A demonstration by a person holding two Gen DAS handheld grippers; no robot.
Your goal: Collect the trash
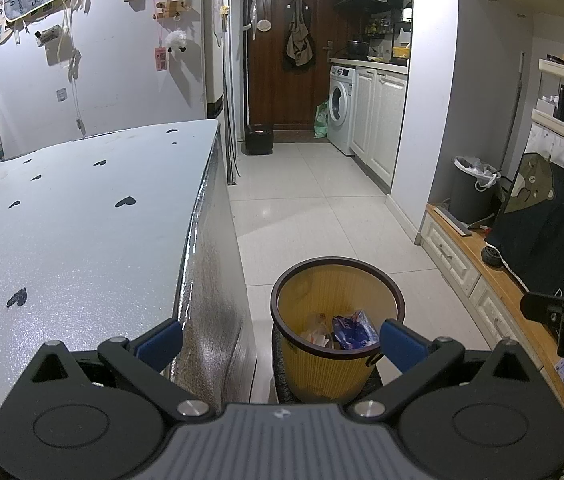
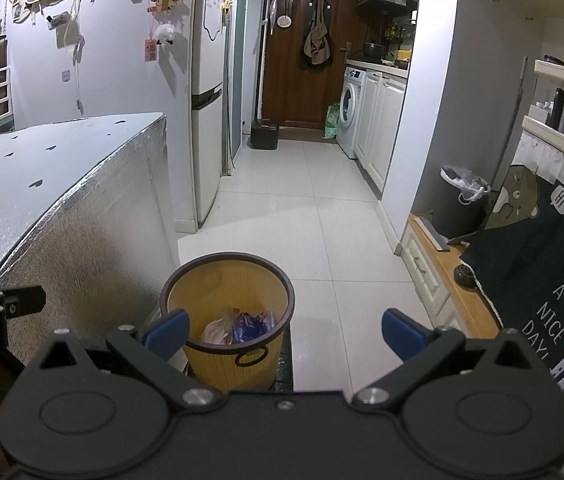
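A yellow waste bin (image 1: 324, 376) with a dark rim stands on the tiled floor beside a silver-covered table (image 1: 81, 220). Inside it lie a blue wrapper (image 1: 352, 330) and pale crumpled trash (image 1: 316, 334). My left gripper (image 1: 279, 344) is open and empty, held above and just before the bin. The bin also shows in the right wrist view (image 2: 229, 356), with the blue wrapper (image 2: 251, 326) and pale trash (image 2: 217, 332) in it. My right gripper (image 2: 286, 336) is open and empty, with the bin under its left finger. Each gripper shows at the edge of the other's view.
The table (image 2: 41, 184) with black heart marks fills the left side. A low wooden cabinet (image 2: 470, 304) with a dark bear-print cloth (image 2: 542, 260) runs along the right. A black bin with a white liner (image 2: 460, 200) stands at its far end. A fridge (image 2: 205, 120), a washing machine (image 2: 350, 108) and a brown door (image 2: 302, 60) lie beyond.
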